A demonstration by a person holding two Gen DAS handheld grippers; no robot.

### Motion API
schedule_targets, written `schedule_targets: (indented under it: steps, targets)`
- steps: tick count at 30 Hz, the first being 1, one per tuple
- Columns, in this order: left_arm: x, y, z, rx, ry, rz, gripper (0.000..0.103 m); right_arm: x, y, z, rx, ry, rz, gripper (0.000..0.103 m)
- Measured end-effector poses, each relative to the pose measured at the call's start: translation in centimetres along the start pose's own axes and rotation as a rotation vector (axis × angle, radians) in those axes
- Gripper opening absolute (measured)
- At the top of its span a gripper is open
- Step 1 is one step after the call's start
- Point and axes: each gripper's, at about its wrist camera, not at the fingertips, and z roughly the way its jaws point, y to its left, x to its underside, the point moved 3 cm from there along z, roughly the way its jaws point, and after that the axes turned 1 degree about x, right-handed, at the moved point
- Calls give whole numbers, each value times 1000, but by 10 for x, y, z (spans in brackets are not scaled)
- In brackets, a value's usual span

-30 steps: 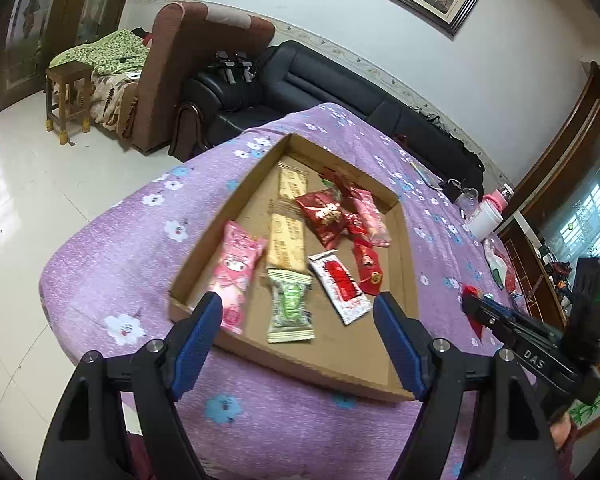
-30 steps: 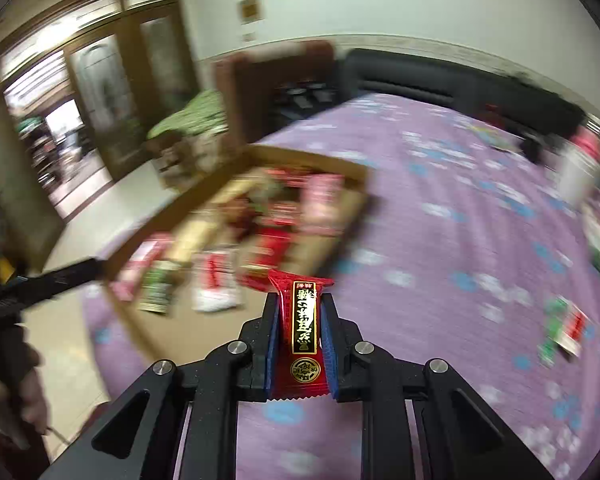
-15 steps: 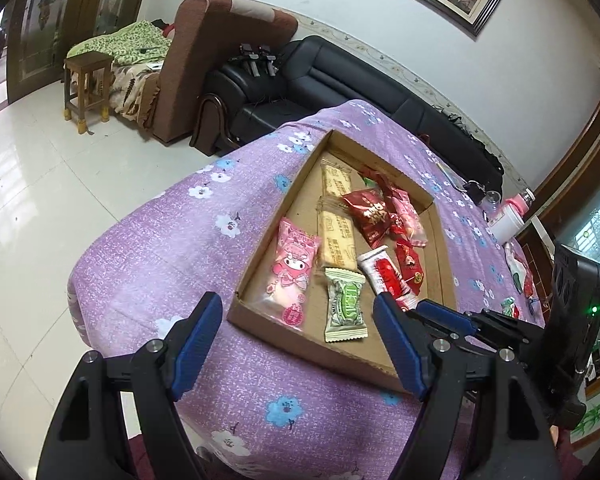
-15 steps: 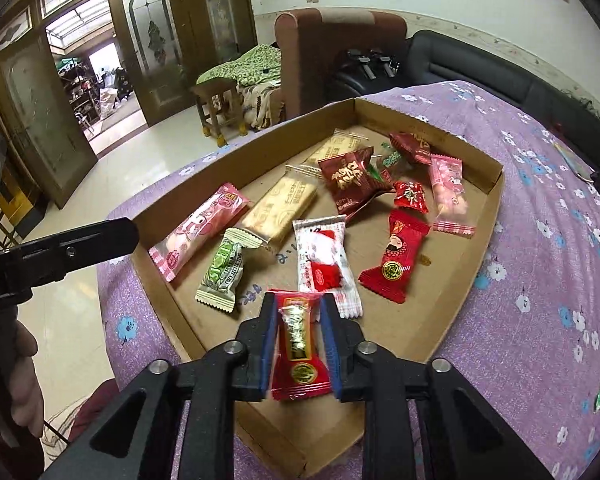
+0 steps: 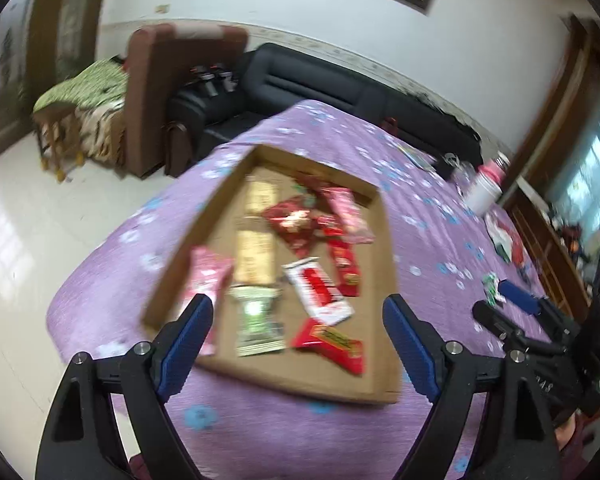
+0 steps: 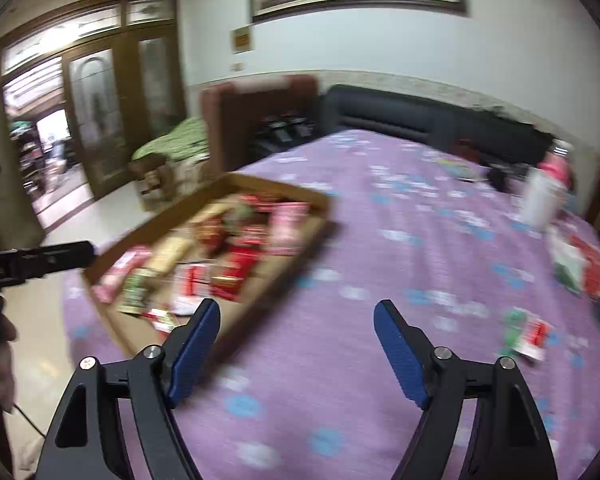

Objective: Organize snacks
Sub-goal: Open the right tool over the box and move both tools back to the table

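Right gripper [image 6: 296, 344] hung open w/ nothing in it, over the purple cloth on the worktop [image 6: 380, 280], just beside the cardboard tray [image 5: 384, 240]. Left gripper [image 5: 298, 332] was open too, empty, near the tray's front edge. Approx ten snacks lay inside, incl. a red packet [image 5: 328, 344]. Loose packets [image 6: 526, 332] sat well apart on the cloth, so I'd judge a few were left to collect.

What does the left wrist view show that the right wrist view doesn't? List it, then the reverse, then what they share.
Left wrist only: the right gripper out over the tablecloth, jaws open. Right wrist only: the glass-panelled doors and a loose snack on the cloth. Both: the cardboard tray holding wrapped snacks, the black sofa, and open, empty jaws.
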Motion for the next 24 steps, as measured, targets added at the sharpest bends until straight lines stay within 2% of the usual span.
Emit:
schedule_targets:
  steps: [8, 11, 15, 20, 24]
  targets:
    - [10, -112, 40, 47, 94, 233, 86, 30, -125, -31, 153, 37, 221, 85]
    - [21, -147, 59, 57, 137, 298, 86, 36, -162, -43, 197, 30, 294, 85]
    - [36, -183, 83, 34, 190, 383, 86, 34, -191, -51, 243, 17, 339, 85]
    - [46, -202, 114, -24, 228, 409, 86, 5, -223, -42, 299, -53, 353, 90]
    - [52, -201, 143, -73, 279, 369, 86, -5, -245, -26, 364, -116, 359, 90]
